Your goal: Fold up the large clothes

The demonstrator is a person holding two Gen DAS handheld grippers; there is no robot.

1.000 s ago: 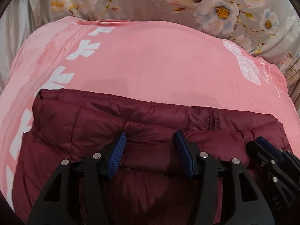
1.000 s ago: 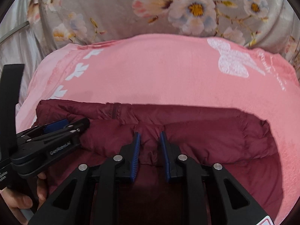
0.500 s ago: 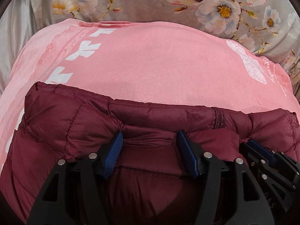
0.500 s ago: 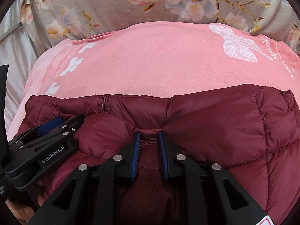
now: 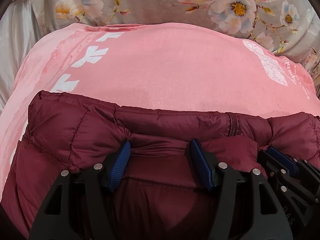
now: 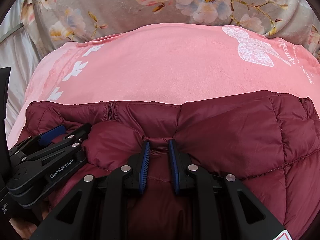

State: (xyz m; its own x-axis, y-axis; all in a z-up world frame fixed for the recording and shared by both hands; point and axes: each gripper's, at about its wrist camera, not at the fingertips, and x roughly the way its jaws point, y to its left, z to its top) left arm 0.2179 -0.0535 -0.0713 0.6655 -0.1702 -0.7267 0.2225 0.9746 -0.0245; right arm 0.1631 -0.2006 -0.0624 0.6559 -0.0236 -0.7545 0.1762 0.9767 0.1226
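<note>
Right, both grippers are down on the jacket (image 5: 84,132), the maroon puffer lying across the near half of the pink blanket (image 5: 170,70). My left gripper (image 5: 160,152) has its jaws standing wide, and they have just been opening; a band of jacket fabric is stretched between the blue pads (image 5: 120,160), bunched against both, so I cannot tell whether they are pressing it or simply resting against it. My right gripper (image 6: 159,146) is clenched narrow on a small pleat of the jacket, the fabric pinched up between its pads (image 6: 145,160) with creases fanning out to either side. From the right camera I can see the left gripper's black body just to the left, low on the cloth, with a bit of my hand (image 6: 24,226) underneath it at the near left corner. The jacket's far edge runs left to right, and the zip (image 5: 233,126) sits on that edge between the two grippers. Its quilted panels puff up at both ends. Beyond the blanket's far edge lies a grey floral bedcover (image 6: 120,6), and the blanket shows a white butterfly print (image 6: 254,46) at far right and white leaf shapes (image 5: 90,54) down its left side.
</note>
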